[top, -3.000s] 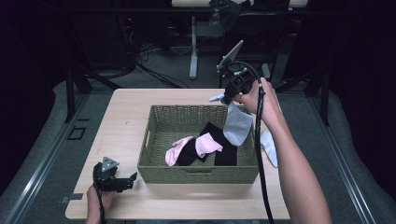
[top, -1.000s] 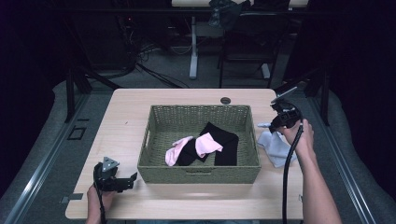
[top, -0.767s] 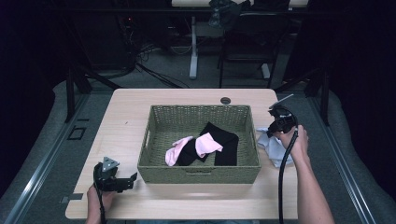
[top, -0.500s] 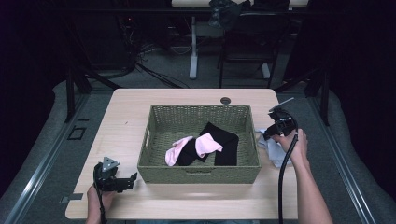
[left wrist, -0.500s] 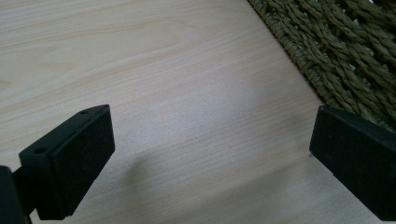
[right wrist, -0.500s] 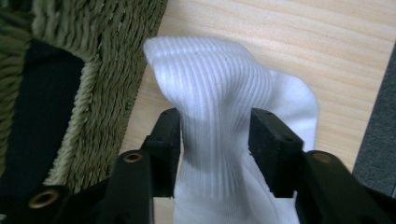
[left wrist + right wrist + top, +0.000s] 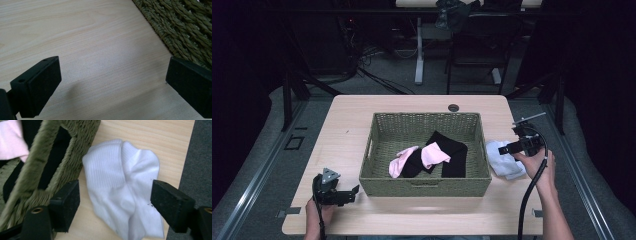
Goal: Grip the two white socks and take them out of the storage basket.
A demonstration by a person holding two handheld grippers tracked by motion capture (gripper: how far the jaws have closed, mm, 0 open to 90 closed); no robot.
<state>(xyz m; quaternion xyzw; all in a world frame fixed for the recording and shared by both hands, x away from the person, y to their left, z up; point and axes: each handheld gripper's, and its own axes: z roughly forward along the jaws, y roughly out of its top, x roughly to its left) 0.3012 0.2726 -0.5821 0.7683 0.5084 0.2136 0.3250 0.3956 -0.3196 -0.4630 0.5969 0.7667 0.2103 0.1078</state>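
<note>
Hovering with jaws apart over the crumpled white cotton socks (image 7: 125, 195), the right gripper (image 7: 115, 202), having just been opening, pads not pressing on the fabric. Lying on the pale wooden table (image 7: 347, 125), just beside the right wall of the woven green rectangular basket (image 7: 427, 185). Risking perhaps a snag of the near jaw on that wicker wall, or socks sliding off the close table edge. Resting wide open and empty, the left gripper (image 7: 112, 82). Remaining in the basket: pink socks (image 7: 434, 154) and black socks (image 7: 454, 157).
</note>
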